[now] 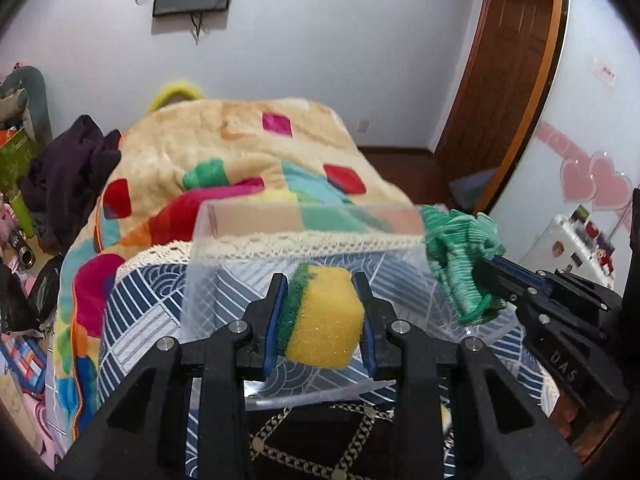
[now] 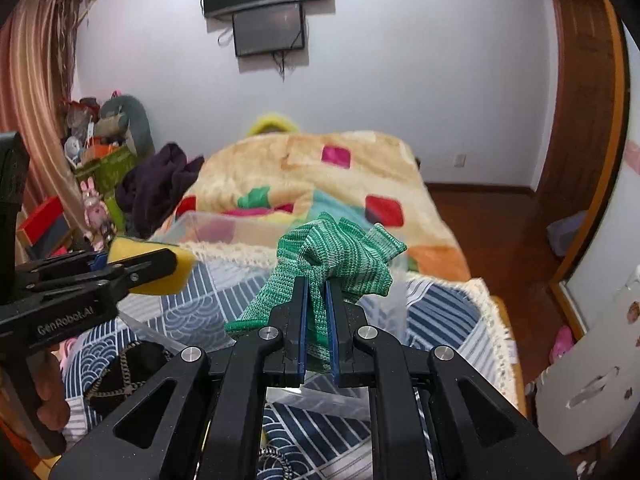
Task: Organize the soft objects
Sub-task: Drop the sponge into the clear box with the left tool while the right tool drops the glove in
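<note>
My left gripper [image 1: 322,286] is shut on a yellow sponge [image 1: 326,320] with a green scouring side, held over the clear plastic box [image 1: 304,216]. My right gripper [image 2: 316,286] is shut on a crumpled green knitted cloth [image 2: 332,256], held above the box's right side; the cloth also shows in the left wrist view [image 1: 460,256]. The sponge shows in the right wrist view [image 2: 160,268] at the left. The box [image 2: 208,224] stands on a table with a blue patterned cloth [image 1: 140,300].
A bed with a colourful plush blanket [image 1: 240,152] lies just behind the table. A dark purple garment [image 1: 68,172] is heaped at its left. A black item with a gold chain [image 2: 124,372] lies on the table near me. A wooden door [image 1: 508,80] is at the right.
</note>
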Available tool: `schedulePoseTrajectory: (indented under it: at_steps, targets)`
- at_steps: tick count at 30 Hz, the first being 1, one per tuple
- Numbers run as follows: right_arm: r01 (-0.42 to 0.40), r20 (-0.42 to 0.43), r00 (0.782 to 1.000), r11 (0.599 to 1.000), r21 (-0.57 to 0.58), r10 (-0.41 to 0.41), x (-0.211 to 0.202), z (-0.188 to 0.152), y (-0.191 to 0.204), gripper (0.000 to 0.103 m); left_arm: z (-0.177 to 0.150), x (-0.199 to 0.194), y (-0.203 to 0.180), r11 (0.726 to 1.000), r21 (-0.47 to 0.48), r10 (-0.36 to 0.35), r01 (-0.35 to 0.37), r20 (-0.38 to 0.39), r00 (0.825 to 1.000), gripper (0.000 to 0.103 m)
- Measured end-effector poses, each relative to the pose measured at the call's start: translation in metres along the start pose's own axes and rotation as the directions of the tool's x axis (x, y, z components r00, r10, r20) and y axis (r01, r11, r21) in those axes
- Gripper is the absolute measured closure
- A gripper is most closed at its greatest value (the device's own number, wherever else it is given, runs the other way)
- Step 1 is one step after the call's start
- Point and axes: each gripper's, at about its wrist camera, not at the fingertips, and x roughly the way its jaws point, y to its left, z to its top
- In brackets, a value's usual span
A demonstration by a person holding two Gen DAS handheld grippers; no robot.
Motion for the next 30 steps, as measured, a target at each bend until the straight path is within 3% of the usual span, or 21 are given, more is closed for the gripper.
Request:
schedulePoseTrajectory:
  at_steps: [11, 16, 23, 30]
  targets:
    - [0.005, -0.143, 0.99, 0.999, -0.05, -0.012, 0.03, -0.01, 0.005, 0.095, -0.007, 0.043, -0.006, 1.0, 0.018, -0.015, 0.018, -0.175, 0.984, 0.071]
    - [0.021, -0.152, 0.988, 0.997, -0.076, -0.033, 0.031, -0.009, 0.007, 0.095, -0.01, 0.045, -0.002, 1.0, 0.019, -0.008, 0.011, -0.185, 0.983, 0.064]
    - [0.017, -0.115, 0.993, 0.995, -0.094, -0.028, 0.022, -0.004, 0.011, 0.064, -0.014, 0.015, -0.007, 0.997, 0.08, 0.031, -0.023, -0.106, 0.994, 0.036]
    - [0.028, 0.001, 1.0, 0.995, -0.098, -0.028, -0.012, 0.003, 0.014, 0.045, -0.023, -0.032, -0.005, 0.992, 0.117, 0.051, -0.05, -0.007, 0.999, 0.023]
